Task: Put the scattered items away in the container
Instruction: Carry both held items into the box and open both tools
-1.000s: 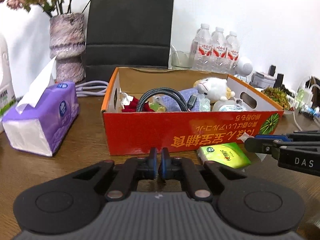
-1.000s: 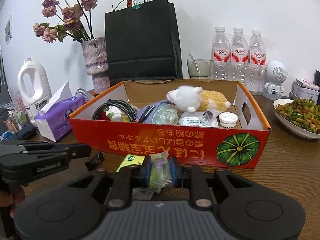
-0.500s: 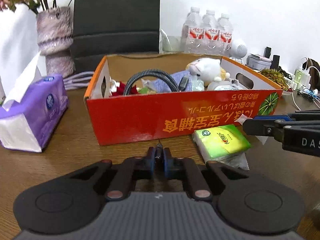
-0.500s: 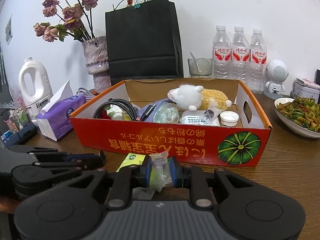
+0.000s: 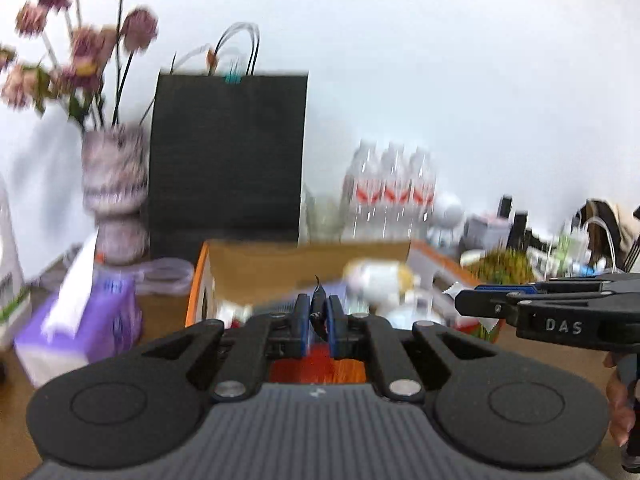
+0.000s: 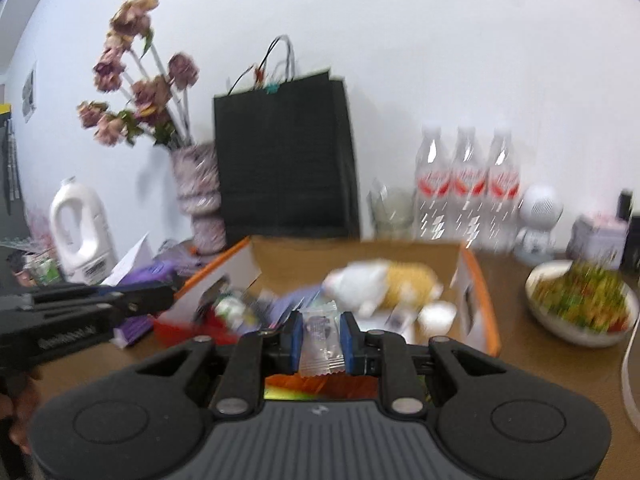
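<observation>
The left tongs [image 5: 318,322] pinch a small black thing [image 5: 318,312] before the blurred orange box [image 5: 304,268]. The right tongs [image 5: 464,304] reach in beside them.

Probably a home: vase [image 6: 199,196], food bowl [image 6: 582,304].

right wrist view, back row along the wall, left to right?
white jug → vase → black bag → glass → three bottles → white robot figure → food bowl
</observation>
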Demonstrator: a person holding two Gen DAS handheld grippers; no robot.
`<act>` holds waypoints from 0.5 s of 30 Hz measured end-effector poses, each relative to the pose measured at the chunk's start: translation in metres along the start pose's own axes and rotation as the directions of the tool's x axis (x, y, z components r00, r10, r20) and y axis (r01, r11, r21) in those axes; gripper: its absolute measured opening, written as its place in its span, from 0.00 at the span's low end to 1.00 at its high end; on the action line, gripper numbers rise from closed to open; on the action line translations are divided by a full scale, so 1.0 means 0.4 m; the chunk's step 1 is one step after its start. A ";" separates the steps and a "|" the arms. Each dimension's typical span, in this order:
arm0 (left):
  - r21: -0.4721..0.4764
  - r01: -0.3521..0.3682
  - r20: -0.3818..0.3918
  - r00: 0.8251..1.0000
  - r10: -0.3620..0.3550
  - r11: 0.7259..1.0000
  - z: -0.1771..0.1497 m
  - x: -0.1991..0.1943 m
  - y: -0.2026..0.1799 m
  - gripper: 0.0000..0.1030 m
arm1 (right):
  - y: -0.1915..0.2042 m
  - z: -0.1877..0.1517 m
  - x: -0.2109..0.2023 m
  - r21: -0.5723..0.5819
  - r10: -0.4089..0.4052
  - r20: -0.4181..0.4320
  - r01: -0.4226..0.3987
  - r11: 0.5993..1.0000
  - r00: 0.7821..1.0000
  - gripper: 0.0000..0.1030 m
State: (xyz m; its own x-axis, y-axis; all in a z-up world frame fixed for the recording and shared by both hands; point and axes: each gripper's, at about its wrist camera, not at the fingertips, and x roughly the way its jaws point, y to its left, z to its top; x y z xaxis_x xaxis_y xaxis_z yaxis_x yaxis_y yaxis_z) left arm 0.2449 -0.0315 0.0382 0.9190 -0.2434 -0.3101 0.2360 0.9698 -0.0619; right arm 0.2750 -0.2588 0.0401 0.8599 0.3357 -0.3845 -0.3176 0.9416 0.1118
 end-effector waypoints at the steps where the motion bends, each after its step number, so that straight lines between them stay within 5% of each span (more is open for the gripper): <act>1: -0.005 0.002 0.016 1.000 -0.002 1.000 0.019 0.010 -0.004 0.09 | -0.007 0.018 0.007 -0.002 -0.015 0.015 0.015 1.000 1.000 0.18; 8: -0.178 -0.023 0.041 0.999 0.031 0.984 0.064 0.145 0.021 0.09 | -0.091 0.069 0.099 0.121 -0.042 0.057 0.035 0.992 0.997 0.18; 15: -0.155 -0.053 -0.063 0.997 0.044 0.986 0.042 0.264 0.046 0.09 | -0.126 0.055 0.207 0.094 -0.078 -0.031 0.080 0.992 0.996 0.18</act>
State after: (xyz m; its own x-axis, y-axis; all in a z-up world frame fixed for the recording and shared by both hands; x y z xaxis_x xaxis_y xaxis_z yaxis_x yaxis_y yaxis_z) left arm 0.3517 -0.0398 0.0202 0.9068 -0.1992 -0.3715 0.1348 0.9721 -0.1921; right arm 0.3710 -0.2780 0.0228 0.8692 0.2605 -0.4203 -0.2084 0.9638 0.1664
